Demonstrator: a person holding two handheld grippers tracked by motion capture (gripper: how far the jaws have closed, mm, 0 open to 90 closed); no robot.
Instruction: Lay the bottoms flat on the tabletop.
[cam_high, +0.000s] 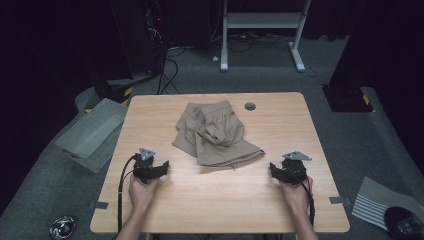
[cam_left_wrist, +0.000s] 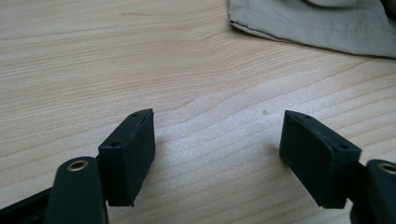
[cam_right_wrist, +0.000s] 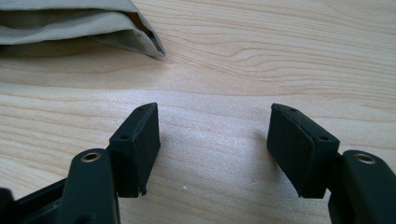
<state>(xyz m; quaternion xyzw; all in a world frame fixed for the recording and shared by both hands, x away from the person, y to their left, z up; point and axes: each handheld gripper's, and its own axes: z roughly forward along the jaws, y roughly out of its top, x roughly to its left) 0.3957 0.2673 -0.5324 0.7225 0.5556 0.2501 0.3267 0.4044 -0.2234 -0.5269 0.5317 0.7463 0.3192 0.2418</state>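
Note:
A crumpled pair of tan shorts (cam_high: 216, 133) lies on the far middle of the wooden table (cam_high: 220, 200). My left gripper (cam_high: 156, 167) rests near the table's front left, held by a hand, its jaws wide open over bare wood. In the left gripper view the left gripper (cam_left_wrist: 217, 140) points at the shorts' hem (cam_left_wrist: 317, 28), which lies ahead and to the right. My right gripper (cam_high: 278, 170) sits at the front right, also open and empty. In the right gripper view the right gripper (cam_right_wrist: 215, 135) has a corner of the shorts (cam_right_wrist: 93, 28) ahead at the upper left.
A grey tray (cam_high: 92, 132) lies on the floor left of the table. A round cable port (cam_high: 250, 106) sits in the table's far side. A white desk frame (cam_high: 262, 30) and cables stand behind. Striped cloth (cam_high: 380, 202) lies on the floor at the right.

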